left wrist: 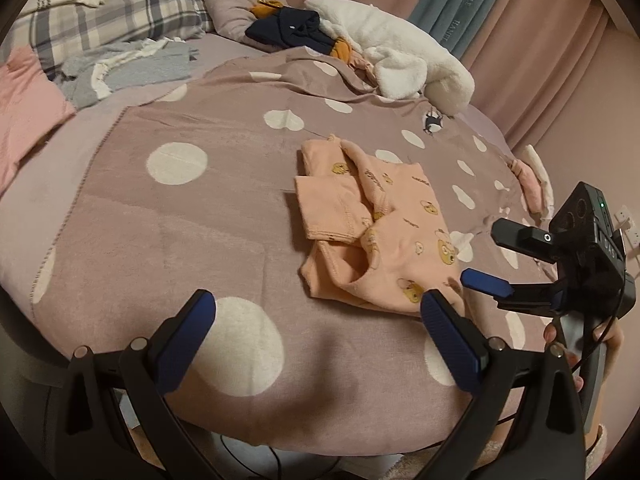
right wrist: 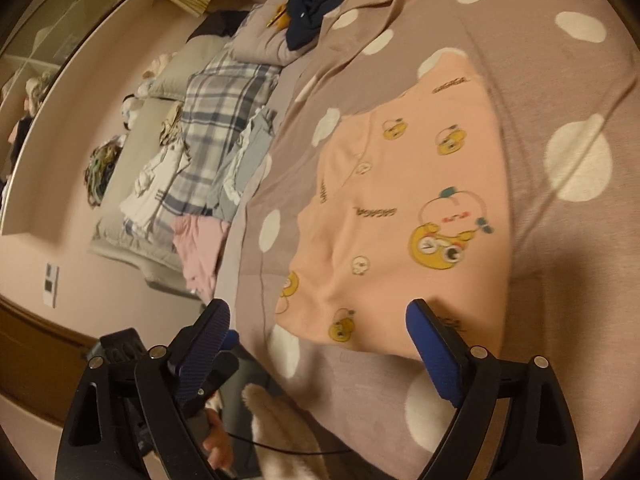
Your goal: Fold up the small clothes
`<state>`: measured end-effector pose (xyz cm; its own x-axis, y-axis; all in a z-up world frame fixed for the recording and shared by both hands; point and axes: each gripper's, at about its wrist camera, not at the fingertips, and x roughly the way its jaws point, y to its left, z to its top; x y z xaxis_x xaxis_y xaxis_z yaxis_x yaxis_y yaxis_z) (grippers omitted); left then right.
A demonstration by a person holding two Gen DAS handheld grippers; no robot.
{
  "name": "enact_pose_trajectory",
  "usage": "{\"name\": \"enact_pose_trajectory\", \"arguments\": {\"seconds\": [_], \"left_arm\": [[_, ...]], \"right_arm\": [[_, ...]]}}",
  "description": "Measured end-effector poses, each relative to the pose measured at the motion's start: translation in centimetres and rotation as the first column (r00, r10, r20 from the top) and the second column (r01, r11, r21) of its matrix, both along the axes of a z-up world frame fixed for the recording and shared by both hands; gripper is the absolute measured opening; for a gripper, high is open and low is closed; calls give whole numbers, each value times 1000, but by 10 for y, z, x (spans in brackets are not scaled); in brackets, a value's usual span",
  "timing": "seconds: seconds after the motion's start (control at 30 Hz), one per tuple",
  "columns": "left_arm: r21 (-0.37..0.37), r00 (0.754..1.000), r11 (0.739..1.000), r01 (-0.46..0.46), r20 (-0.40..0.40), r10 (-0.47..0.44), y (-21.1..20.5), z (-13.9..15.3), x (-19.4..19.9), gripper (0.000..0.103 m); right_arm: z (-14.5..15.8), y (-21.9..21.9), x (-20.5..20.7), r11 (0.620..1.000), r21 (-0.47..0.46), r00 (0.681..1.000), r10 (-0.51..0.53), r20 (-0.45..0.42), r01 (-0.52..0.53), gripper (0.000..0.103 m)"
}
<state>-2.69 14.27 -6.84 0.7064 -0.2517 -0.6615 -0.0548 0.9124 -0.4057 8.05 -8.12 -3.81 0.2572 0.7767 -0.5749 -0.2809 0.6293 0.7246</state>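
Observation:
A small peach top [left wrist: 372,232] with yellow cartoon prints lies partly folded on the dotted mauve blanket [left wrist: 180,220], one sleeve laid across its front. My left gripper [left wrist: 316,308] hovers open over the blanket just short of the top's near edge, nothing between its fingers. My right gripper [left wrist: 482,256] comes in from the right, jaws apart, beside the top's right edge. In the right wrist view the same top [right wrist: 400,200] fills the middle and my right gripper [right wrist: 318,316] stands open at its near hem, pads not pressing the cloth. The left gripper [right wrist: 226,354] shows behind its left finger.
A heap of unfolded clothes lies at the far end: a white fleece [left wrist: 400,48] and a navy garment [left wrist: 288,28]. A plaid pillow [left wrist: 120,12], a grey garment [left wrist: 132,68] and a pink cloth [left wrist: 24,112] lie at the left. Curtains [left wrist: 520,20] hang behind.

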Motion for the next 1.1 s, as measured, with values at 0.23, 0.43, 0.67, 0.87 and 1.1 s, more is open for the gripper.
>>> {"name": "enact_pose_trajectory", "arguments": {"seconds": [0.23, 0.43, 0.67, 0.87, 1.1], "left_arm": [[-68, 999, 998, 13, -46, -16, 2, -8, 26, 103], [-231, 981, 967, 104, -138, -139, 2, -23, 57, 103], [-410, 947, 901, 141, -210, -243, -1, -50, 78, 103], [-571, 942, 814, 105, -204, -265, 10, -56, 95, 103], [-628, 929, 771, 109, -212, -304, -4, -54, 130, 102]], "right_arm": [[1, -23, 2, 998, -34, 999, -54, -2, 54, 93], [-5, -43, 9, 994, -30, 994, -103, -20, 103, 93], [-21, -59, 21, 992, -11, 990, -123, -64, 122, 93], [-41, -60, 34, 992, 43, 985, -111, -134, 118, 93], [-62, -48, 55, 978, 177, 973, -68, -219, 108, 93]]}}
